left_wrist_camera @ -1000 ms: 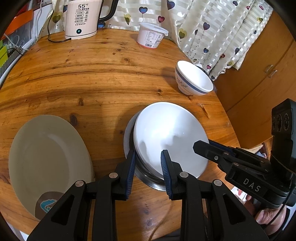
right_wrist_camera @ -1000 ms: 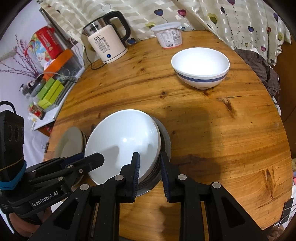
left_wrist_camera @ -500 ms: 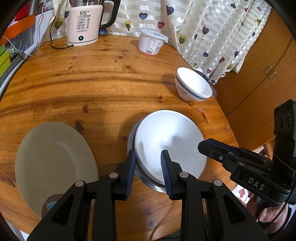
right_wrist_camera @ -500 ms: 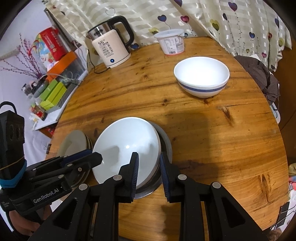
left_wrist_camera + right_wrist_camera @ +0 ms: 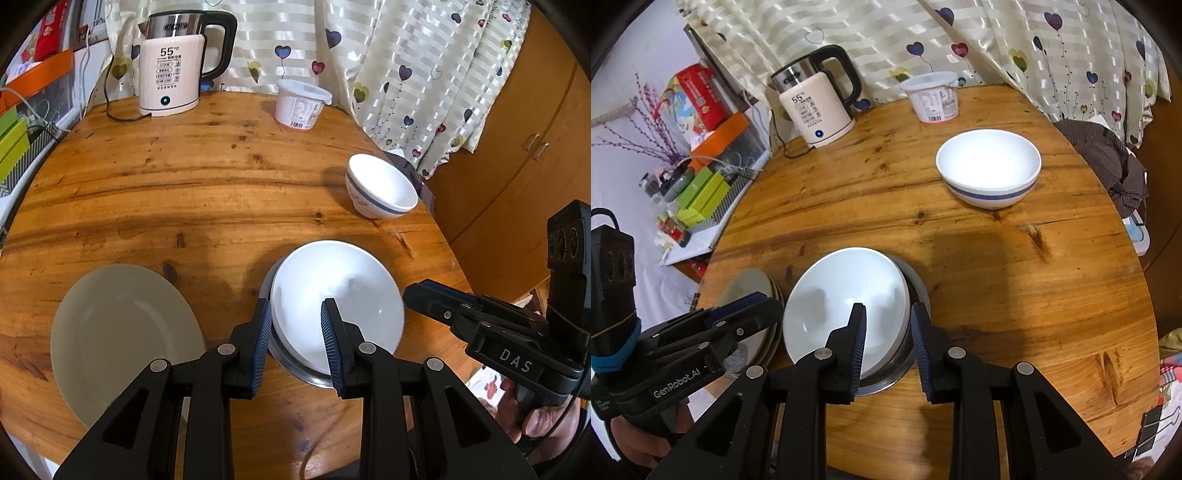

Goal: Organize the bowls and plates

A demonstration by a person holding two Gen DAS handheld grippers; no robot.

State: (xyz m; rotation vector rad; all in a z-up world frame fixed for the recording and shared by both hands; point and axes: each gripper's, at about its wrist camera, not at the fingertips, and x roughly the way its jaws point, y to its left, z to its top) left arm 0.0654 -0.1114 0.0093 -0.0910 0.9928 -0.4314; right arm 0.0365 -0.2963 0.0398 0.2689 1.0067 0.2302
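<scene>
- Straddling the white bowl (image 5: 332, 284) from both sides. It sits nested in the steel dish (image 5: 306, 373) at the near edge of the table (image 5: 184, 184), about mid-way along.
- Left gripper (image 5: 295, 306): fingers part-spread, bowl rim between them, one pad outside and one over the inside. No squeeze visible.
- Right gripper (image 5: 886, 310): jaws opening. White rim and steel rim both sit in the gap, and the pads don't look to be pressing.
- Step, my read: letting go of the nested pair.
- Doing it well: widen both until the pads clear the rims, then lift straight off. Dragging sideways could slide the white bowl in the steel dish.
- Likely next pick: blue-banded bowl (image 5: 384, 188), near the right edge.
- Count:
  - bowls 2 (white, blue-banded)
  - steel dish 1
  - beige plates (image 5: 122, 332) stacked at the near-left edge, at least 2 rims showing, exact number unclear
  - kettle (image 5: 170, 70) 1 and tub (image 5: 301, 107) 1, both at the far edge
</scene>
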